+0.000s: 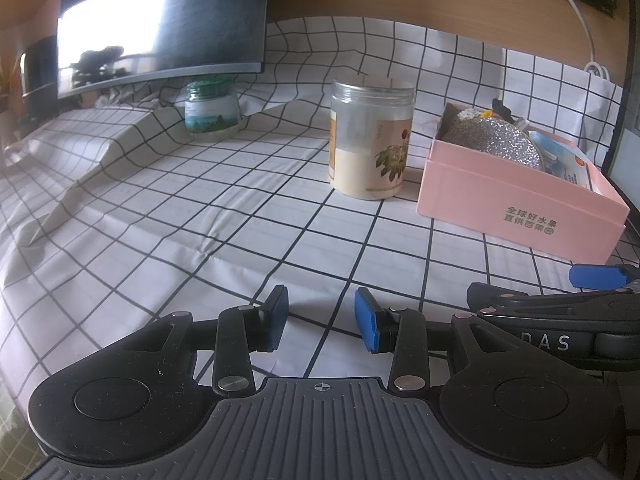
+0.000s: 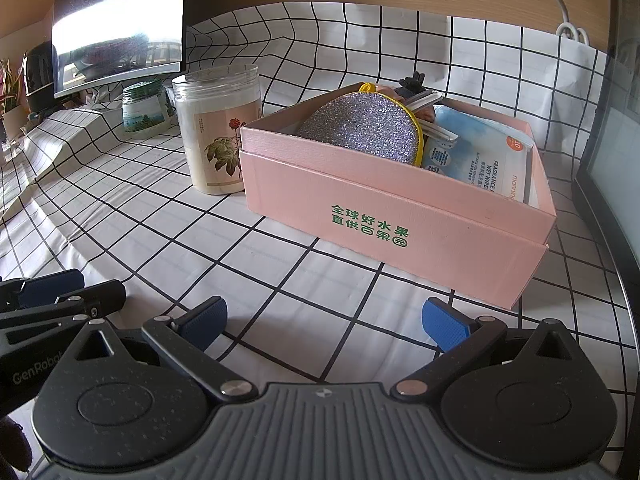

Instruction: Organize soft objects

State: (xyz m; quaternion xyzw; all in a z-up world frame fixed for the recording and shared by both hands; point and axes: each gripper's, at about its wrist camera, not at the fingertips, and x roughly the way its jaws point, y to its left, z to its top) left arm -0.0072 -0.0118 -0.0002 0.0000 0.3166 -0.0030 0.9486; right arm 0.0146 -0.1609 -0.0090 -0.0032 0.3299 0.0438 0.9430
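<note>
A pink cardboard box (image 2: 392,216) with green print stands on the checked tablecloth; it also shows in the left wrist view (image 1: 520,204). Inside lie a glittery silver sponge pad (image 2: 360,124) with a yellow rim, a blue pack of wet wipes (image 2: 476,152) and a dark item (image 2: 412,80) at the back. The sponge pad (image 1: 492,140) also shows in the left wrist view. My right gripper (image 2: 324,320) is open and empty, low over the cloth in front of the box. My left gripper (image 1: 322,320) is open and empty, left of the box.
A clear jar (image 1: 370,136) with cream powder and a flower label stands left of the box. A small green-lidded jar (image 1: 210,106) sits under a monitor (image 1: 160,20) at the back left. A white cable (image 1: 576,8) hangs at the back right. The cloth (image 1: 200,220) is wrinkled at left.
</note>
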